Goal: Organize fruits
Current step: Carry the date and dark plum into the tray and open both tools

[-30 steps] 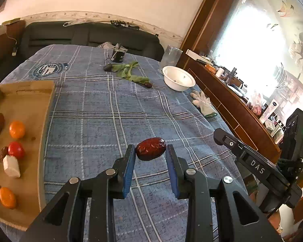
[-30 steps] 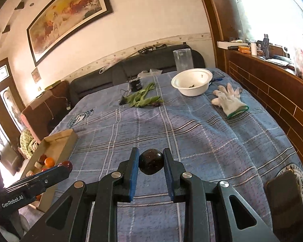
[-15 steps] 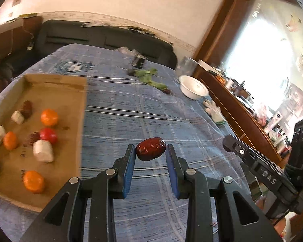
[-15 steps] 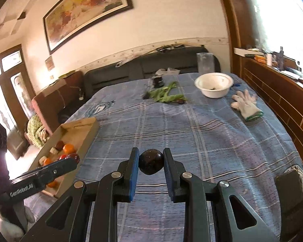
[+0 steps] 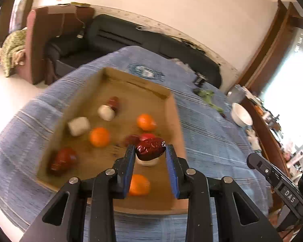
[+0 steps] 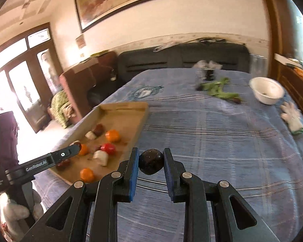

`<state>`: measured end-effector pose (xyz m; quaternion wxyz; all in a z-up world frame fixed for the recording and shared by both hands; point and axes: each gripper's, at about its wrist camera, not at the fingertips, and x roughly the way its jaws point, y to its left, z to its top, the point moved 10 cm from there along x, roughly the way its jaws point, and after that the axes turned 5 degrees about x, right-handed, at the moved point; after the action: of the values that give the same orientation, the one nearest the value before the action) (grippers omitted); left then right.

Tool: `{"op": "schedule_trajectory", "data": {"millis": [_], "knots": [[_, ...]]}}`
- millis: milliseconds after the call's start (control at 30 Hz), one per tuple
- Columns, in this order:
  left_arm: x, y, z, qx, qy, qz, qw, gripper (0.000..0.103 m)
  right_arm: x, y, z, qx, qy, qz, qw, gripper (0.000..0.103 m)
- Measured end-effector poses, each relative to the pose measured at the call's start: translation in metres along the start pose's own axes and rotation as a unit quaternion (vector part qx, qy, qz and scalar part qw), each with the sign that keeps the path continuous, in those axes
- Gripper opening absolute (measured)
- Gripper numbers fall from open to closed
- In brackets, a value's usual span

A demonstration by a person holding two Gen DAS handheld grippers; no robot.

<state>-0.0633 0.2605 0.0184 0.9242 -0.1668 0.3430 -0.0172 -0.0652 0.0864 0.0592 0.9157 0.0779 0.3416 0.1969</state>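
My left gripper (image 5: 150, 153) is shut on a wrinkled red date (image 5: 150, 148) and holds it above the near right part of a shallow cardboard tray (image 5: 176, 117). The tray holds oranges (image 5: 99, 137), white pieces (image 5: 79, 125), a red tomato (image 5: 149, 135) and dark red dates (image 5: 63, 160). My right gripper (image 6: 150, 162) is shut on a dark round fruit (image 6: 150, 161) above the blue checked cloth, just right of the tray (image 6: 131, 109). The left gripper's finger (image 6: 70, 152) shows over the tray in the right wrist view.
A white bowl (image 6: 266, 90), green leaves (image 6: 218, 87) and a white glove (image 6: 292, 118) lie on the far right of the blue cloth (image 6: 222, 141). A dark sofa (image 6: 181, 60) stands behind the table. A wooden sideboard runs along the right.
Both grippers have swung left with their fruit. The left one now hangs over the tray, which was off to its left before. The right one is now beside the tray.
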Motion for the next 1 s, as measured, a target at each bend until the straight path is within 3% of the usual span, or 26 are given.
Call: {"op": "schedule_trajectory", "data": {"millis": [167, 400, 767, 1000], "knots": [[0.002, 0.028, -0.003, -0.008, 0.010, 0.024, 0.9996, 0.030, 0.036, 0.045, -0.010, -0.030, 0.037, 0.031, 0.998, 0.027], [0.013, 0.055, -0.011, -0.014, 0.027, 0.048, 0.9984, 0.030, 0.077, 0.083, -0.028, -0.073, 0.079, 0.041, 0.993, 0.027], [0.022, 0.067, -0.014, -0.031, 0.034, 0.042, 0.9981, 0.030, 0.117, 0.092, -0.065, -0.093, 0.131, 0.031, 0.987, 0.027], [0.006, 0.070, -0.006, -0.042, 0.017, 0.040, 0.9982, 0.045, 0.122, 0.093, -0.069, -0.102, 0.134, 0.023, 0.986, 0.029]]}}
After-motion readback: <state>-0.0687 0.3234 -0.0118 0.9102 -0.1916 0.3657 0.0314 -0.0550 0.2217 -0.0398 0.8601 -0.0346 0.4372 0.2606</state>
